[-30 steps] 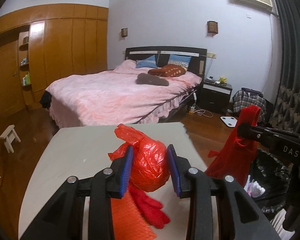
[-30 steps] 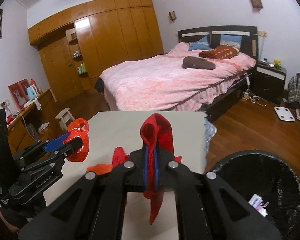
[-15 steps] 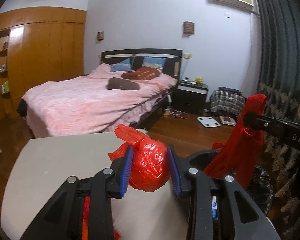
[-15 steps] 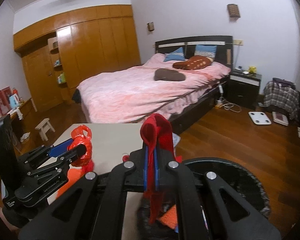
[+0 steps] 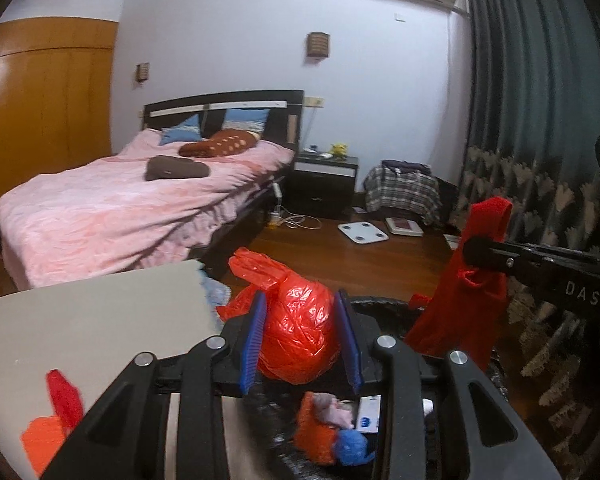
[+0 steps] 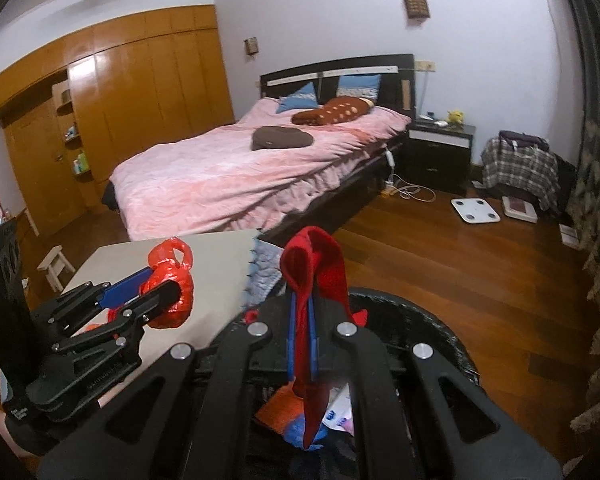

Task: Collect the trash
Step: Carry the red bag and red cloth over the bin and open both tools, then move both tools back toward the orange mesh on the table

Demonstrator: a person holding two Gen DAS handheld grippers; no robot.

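My left gripper [image 5: 300,342] is shut on a knotted red plastic bag [image 5: 298,330], its blue pads pressing both sides. It hangs over the rim of a black-lined trash bin [image 5: 384,306] that holds paper and coloured scraps. The same red plastic bag [image 6: 172,292] shows at the left of the right wrist view, above the table edge. My right gripper [image 6: 301,332] is shut on a limp red cloth [image 6: 314,276] that dangles over the trash bin [image 6: 432,328]. In the left wrist view the red cloth [image 5: 460,304] hangs at the right.
A pale table [image 5: 92,316] lies at the left with red and orange scraps [image 5: 56,412] on it. Behind stand a pink bed [image 6: 236,172], a nightstand [image 6: 440,152], floor scales [image 6: 474,210] and dark curtains [image 5: 540,120] at the right.
Both grippers swung right with their loads, from above the table to over the bin. The table slid left in both views and the bin's contents came into sight.
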